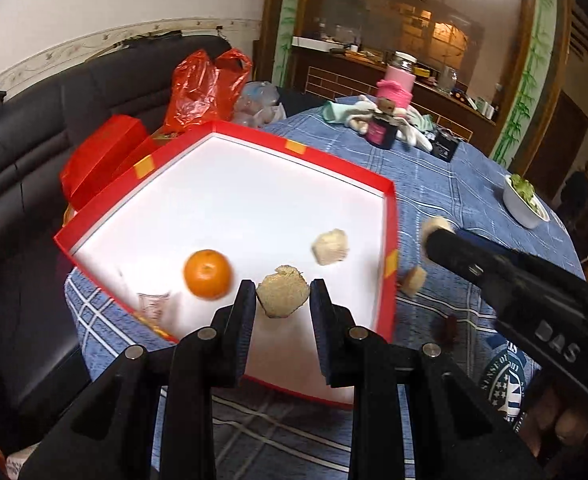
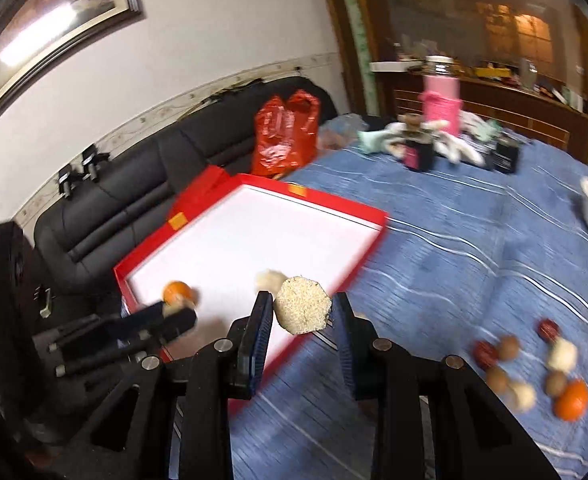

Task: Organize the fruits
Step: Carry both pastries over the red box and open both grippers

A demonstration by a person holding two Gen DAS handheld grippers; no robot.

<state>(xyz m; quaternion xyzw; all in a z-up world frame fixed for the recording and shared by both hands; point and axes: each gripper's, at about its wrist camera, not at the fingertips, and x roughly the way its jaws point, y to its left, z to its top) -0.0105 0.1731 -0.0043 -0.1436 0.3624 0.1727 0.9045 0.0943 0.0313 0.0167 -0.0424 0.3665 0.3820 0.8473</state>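
Rice cake [image 1: 282,291] sits clamped in the left gripper [image 1: 282,296]; another puffed cake [image 2: 302,311] is pinched in the right gripper [image 2: 303,312]. Beyond both lies the red tray [image 1: 391,216], holding an orange [image 1: 207,274].

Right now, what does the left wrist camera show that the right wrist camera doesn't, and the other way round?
Only the left wrist view shows a clear plastic cup in the red box's near corner and a printed emblem on the tablecloth. Only the right wrist view shows the loose pile on the cloth: an orange, reddish-brown fruits and pale cakes, plus a framed picture. Both show the red box holding an orange and a puffed rice cake, and each pair of tongs, left and right, gripping a rice cake.
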